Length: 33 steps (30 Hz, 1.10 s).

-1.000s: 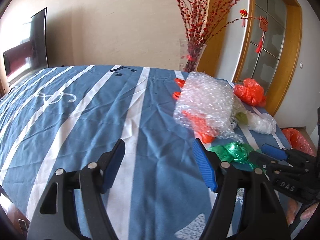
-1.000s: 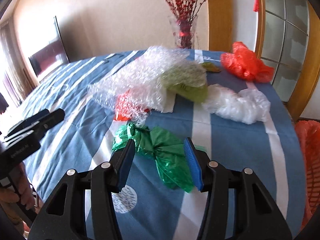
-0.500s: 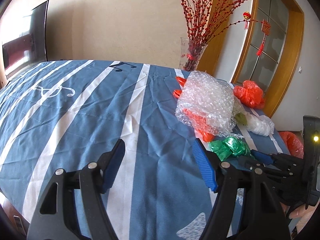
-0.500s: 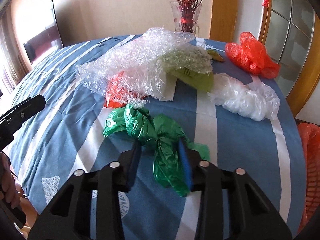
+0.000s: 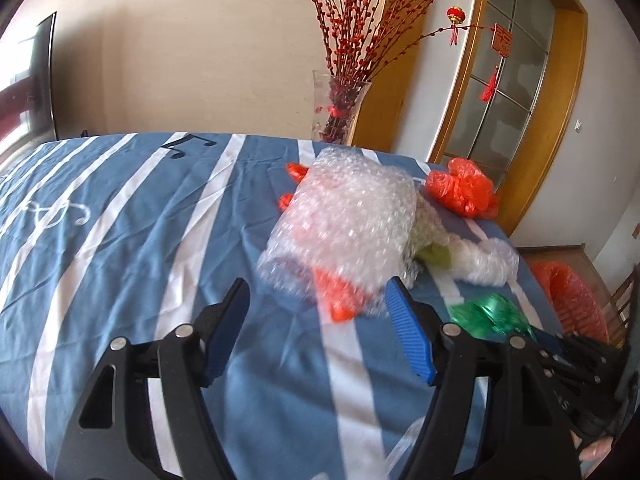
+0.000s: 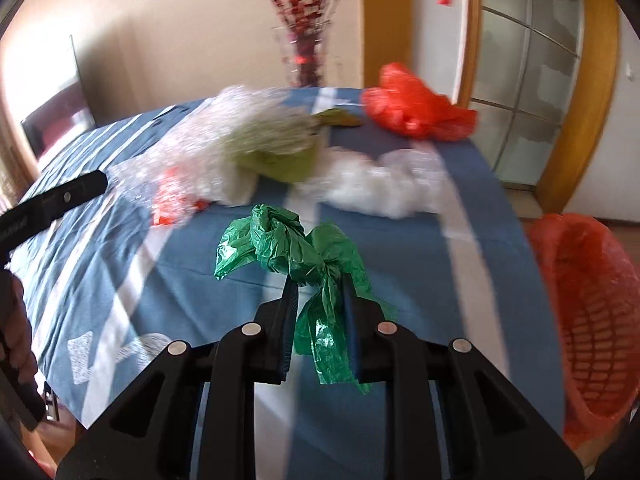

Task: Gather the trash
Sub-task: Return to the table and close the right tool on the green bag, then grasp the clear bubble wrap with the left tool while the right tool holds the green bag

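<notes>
Across the table, a blue tablecloth point(image 5: 120, 248) with white stripes and music-note prints is spread. Beside the table's right edge, on the floor, an orange mesh basket point(image 6: 592, 320) lined with an orange bag is seen. On the cloth, a large crumpled sheet of bubble wrap point(image 5: 348, 220) is piled over an orange bag scrap point(image 5: 340, 300) and a yellow-green wrapper point(image 6: 280, 160). Just beside that heap a white plastic bag point(image 6: 380, 188) is laid, and farther back, near the far edge, an orange plastic bag point(image 6: 412, 110) is bunched. Behind the table a glass vase point(image 5: 340, 108) filled with red berry branches is stood against the wall. The green plastic bag point(image 6: 296, 252) is pinched at its knotted middle between the 2 fingers of the right gripper point(image 6: 320, 292), its ends drooping on either side; whether it is lifted clear of the cloth cannot be told. The left gripper point(image 5: 316, 320) is held above the cloth with its 2 blue-padded fingers spread wide apart and nothing between them, the bubble wrap heap lying just ahead.
</notes>
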Motion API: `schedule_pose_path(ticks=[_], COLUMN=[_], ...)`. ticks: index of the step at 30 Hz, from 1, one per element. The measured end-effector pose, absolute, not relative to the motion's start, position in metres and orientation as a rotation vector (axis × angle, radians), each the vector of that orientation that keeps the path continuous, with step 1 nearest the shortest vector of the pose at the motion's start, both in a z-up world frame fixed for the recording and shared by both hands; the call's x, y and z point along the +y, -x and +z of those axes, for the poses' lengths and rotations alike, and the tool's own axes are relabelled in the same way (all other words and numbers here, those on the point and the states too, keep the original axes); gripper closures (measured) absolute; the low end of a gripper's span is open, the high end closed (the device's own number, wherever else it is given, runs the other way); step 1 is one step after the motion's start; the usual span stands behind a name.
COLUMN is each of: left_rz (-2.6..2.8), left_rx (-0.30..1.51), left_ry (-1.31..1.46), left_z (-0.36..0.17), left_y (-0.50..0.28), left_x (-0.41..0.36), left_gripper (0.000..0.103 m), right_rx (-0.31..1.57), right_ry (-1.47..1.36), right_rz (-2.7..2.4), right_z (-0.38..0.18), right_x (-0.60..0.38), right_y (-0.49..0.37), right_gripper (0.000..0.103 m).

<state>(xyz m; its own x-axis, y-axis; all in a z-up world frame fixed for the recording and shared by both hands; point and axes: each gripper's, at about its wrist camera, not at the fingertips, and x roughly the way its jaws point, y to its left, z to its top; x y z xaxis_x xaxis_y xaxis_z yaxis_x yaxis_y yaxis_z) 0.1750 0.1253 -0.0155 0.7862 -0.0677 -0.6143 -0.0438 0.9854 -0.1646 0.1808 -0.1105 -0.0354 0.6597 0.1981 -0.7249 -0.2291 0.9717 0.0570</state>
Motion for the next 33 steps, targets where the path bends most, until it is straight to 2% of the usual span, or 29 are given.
schedule_pose_path(ticks=[5,13,15,17,18,20,21,22,33], left_rz=[-0.037,0.029,0.045,0.034,0.02,-0.001,-0.012,-0.021,-0.14], left_rx=[0.682,0.795,0.812,0.826,0.833,0.83,0.825,0.819,0.74], left_ry=[0.172,0.043,0.04,0.057,0.075,0.1,0.105,0.109,0.103], left_z=[-0.011,-0.04,-0.046,-0.05,-0.051,-0.051,-0.05,-0.049,-0.019], left_y=[-0.206,-0.249,-0.253,-0.255,-0.255,-0.253,-0.25,-0.248,-0.216], left_x=[0.108,0.073,0.071,0.073,0.074,0.078,0.079,0.08,0.067], left_gripper=[0.025,0.025,0.032,0.055,0.06,0.083,0.086,0.097,0.099], right_rx=[0.803,0.807,0.807,0.807,0.806,0.802,0.799,0.795,0.731], right_ry=[-0.002,-0.025,-0.035,-0.047,-0.053,-0.059,-0.062,-0.065,-0.098], right_rz=[0.193,0.175,0.173,0.17,0.169,0.165,0.164,0.162,0.121], right_z=[-0.031,-0.032,-0.032,-0.032,-0.031,-0.03,-0.029,-0.028,-0.008], right_x=[-0.135,-0.147,-0.149,-0.153,-0.155,-0.157,-0.159,-0.16,-0.179], right_y=[-0.181,-0.181,-0.18,-0.178,-0.178,-0.178,-0.177,-0.177,-0.166], right_gripper=[0.081,0.081,0.081,0.081,0.081,0.081,0.081,0.081,0.081])
